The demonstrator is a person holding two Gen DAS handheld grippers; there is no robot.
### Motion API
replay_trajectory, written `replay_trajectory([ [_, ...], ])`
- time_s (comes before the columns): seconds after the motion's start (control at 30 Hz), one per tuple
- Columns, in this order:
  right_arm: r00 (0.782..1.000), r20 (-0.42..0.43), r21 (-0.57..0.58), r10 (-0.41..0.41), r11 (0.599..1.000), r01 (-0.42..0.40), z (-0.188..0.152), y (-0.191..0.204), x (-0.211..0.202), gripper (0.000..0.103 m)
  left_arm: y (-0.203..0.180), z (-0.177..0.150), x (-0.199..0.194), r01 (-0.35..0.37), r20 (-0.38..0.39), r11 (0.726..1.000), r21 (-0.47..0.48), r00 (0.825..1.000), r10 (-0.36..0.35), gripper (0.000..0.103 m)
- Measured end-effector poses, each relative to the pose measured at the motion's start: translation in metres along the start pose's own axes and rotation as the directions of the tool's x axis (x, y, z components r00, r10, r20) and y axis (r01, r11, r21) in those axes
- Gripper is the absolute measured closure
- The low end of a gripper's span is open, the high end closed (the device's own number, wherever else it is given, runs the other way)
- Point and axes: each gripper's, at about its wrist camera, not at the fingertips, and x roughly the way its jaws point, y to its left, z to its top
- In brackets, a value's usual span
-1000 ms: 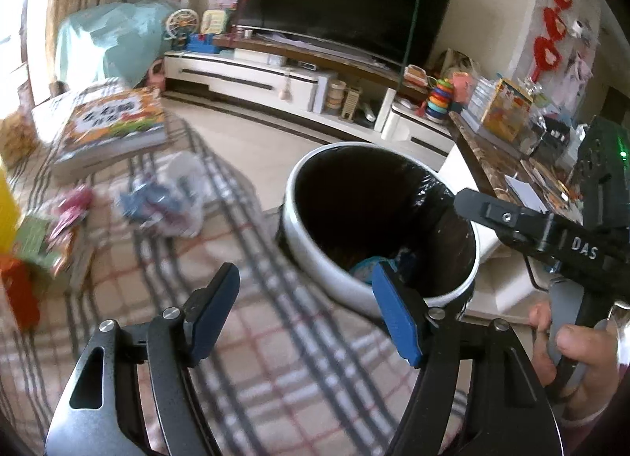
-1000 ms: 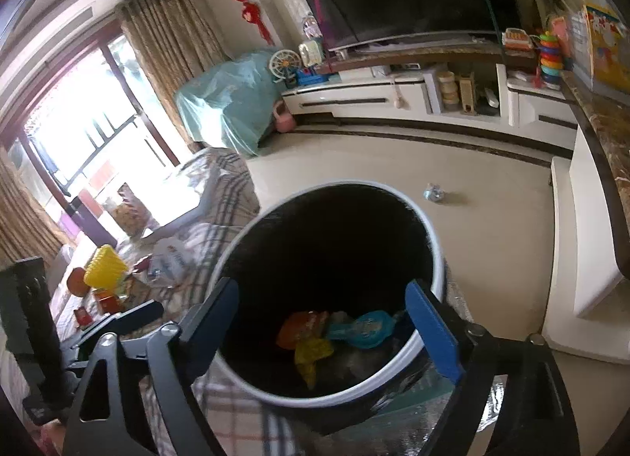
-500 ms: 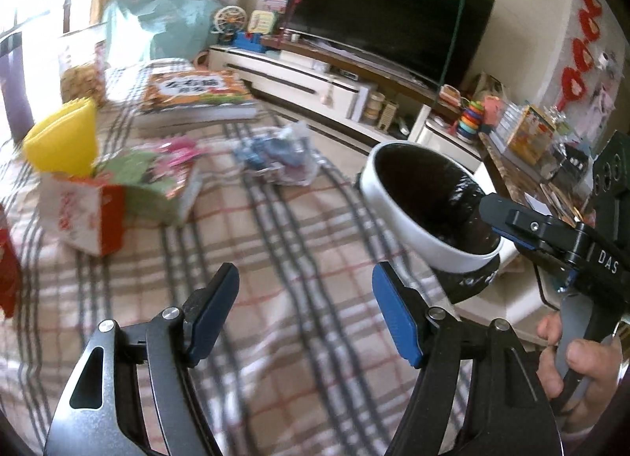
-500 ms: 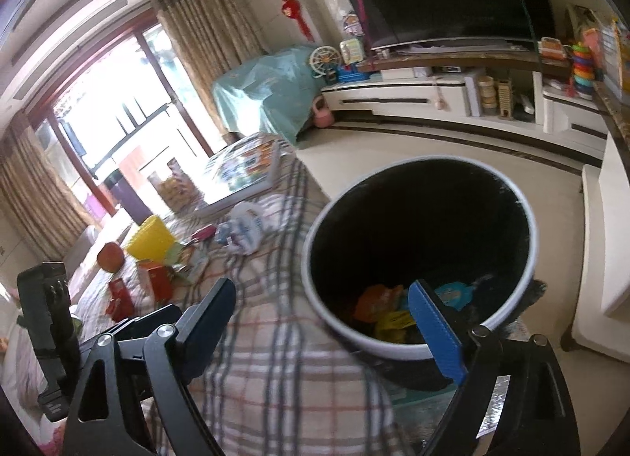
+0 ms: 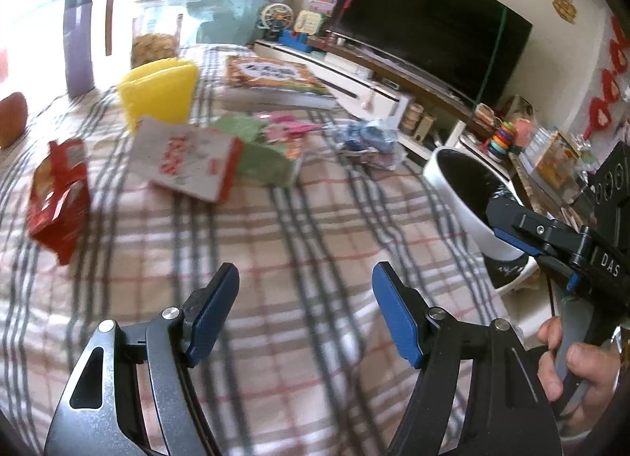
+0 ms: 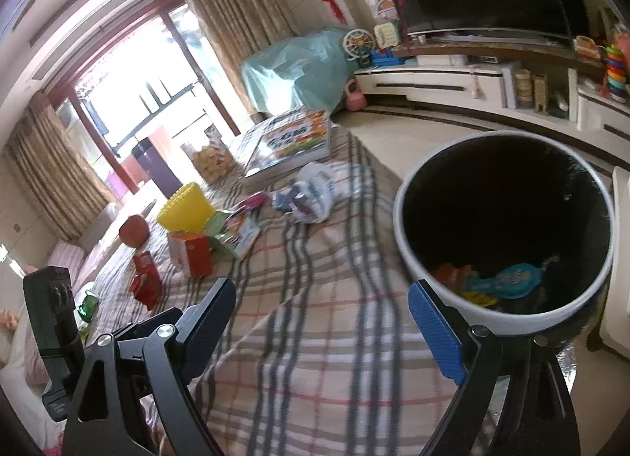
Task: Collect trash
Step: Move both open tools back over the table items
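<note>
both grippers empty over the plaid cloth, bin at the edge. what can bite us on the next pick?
1. The white-rimmed trash bin with black liner sits right at the plaid cloth's edge; a swinging right gripper could knock it.
2. The crumpled clear plastic bag is limp; open fingers may snag the cloth too.
3. The red snack packet lies near the yellow plastic container and picture book, possibly not trash.

Left gripper [image 5: 305, 310] now sits farther from the bin [image 5: 464, 196], over the plaid cloth [image 5: 315, 228]; right gripper [image 6: 321, 322] also withdraws from the bin.
</note>
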Motion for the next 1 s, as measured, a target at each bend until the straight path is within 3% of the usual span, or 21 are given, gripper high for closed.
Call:
replay_trajectory([
  [1.0, 0.984, -0.104, -0.088, 0.144, 0.984, -0.153, -0.018, 0.090, 0.063, 0.012, 0.112, -0.021, -0.050, -0.169, 0.038, 0.974, -0.149, 0.984, 0.176, 0.030],
])
